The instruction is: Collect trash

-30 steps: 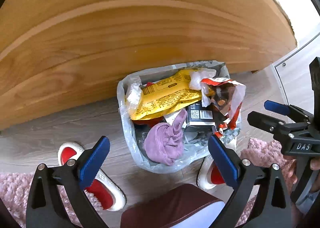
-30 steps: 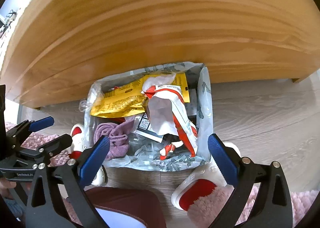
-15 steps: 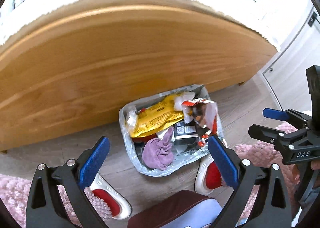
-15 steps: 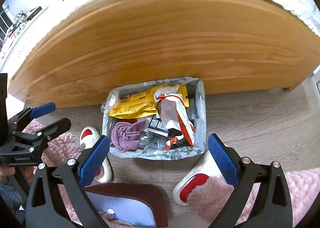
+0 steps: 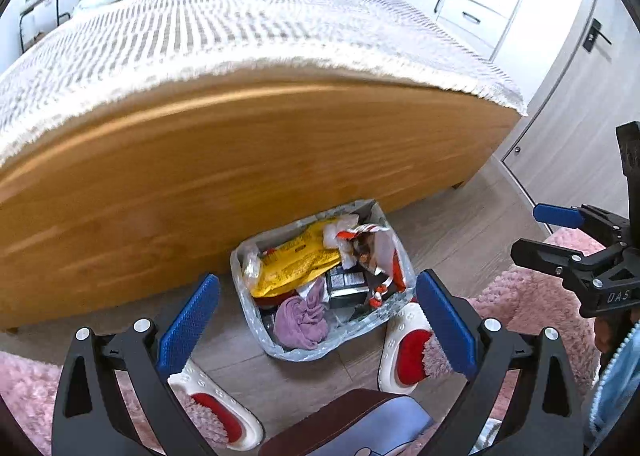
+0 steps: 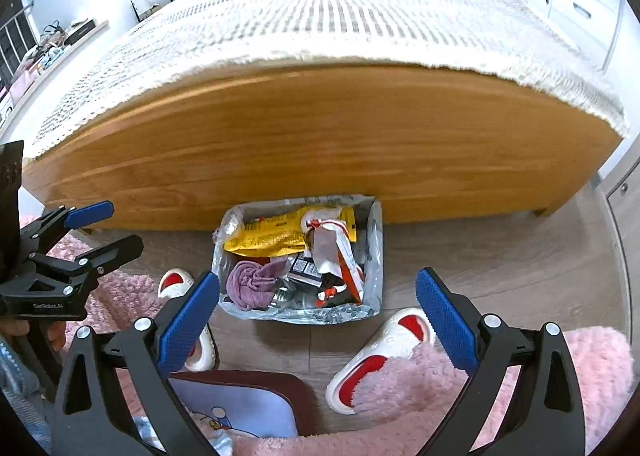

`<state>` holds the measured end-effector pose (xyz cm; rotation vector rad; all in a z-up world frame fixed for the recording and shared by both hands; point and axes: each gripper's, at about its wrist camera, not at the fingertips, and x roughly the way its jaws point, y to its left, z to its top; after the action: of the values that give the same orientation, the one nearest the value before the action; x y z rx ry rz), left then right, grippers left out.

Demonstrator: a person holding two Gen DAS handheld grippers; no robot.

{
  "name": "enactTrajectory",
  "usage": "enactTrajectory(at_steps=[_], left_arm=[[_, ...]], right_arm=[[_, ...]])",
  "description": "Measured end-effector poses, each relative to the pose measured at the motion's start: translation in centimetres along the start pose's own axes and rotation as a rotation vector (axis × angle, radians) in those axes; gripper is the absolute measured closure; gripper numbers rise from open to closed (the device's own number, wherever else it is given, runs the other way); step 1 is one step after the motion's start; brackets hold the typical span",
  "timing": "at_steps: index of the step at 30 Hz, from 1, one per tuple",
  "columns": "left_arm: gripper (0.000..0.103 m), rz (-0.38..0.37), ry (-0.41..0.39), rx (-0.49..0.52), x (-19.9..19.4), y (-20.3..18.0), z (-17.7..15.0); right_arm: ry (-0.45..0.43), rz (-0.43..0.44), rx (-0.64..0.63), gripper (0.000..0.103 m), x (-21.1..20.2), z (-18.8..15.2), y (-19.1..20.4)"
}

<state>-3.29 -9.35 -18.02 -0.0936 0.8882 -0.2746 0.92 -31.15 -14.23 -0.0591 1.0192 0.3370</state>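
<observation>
Left wrist: bin [image 5: 256, 328] holds yellow wrapper [image 5: 296, 264], purple cloth [image 5: 300, 318]; both jaws wide, empty.

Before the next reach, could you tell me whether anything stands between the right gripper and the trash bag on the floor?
Nothing visible does. The right gripper is open and empty, above the trash bag, with only bare floor around it. The slippers lie beside the bag, not over it.

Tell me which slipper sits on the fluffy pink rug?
The right slipper: its heel rests on the pink rug. The left slipper lies on bare floor beside it.
</observation>
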Motion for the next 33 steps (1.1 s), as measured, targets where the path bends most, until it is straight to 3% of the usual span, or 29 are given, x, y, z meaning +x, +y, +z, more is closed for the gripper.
enactTrajectory(at_steps=[16, 33], left_arm=[[0.008, 0.006, -0.121, 0.07, -5.5, -2.2, 1.3], [0.008, -0.047, -0.13, 0.109, -6.4, -3.4, 1.5]], right_arm=[[-0.158, -0.057, -0.034, 0.009, -6.6, 0.3, 1.7], [-0.205, -0.092, -0.029, 0.009, -8.6, -0.1, 2.1]])
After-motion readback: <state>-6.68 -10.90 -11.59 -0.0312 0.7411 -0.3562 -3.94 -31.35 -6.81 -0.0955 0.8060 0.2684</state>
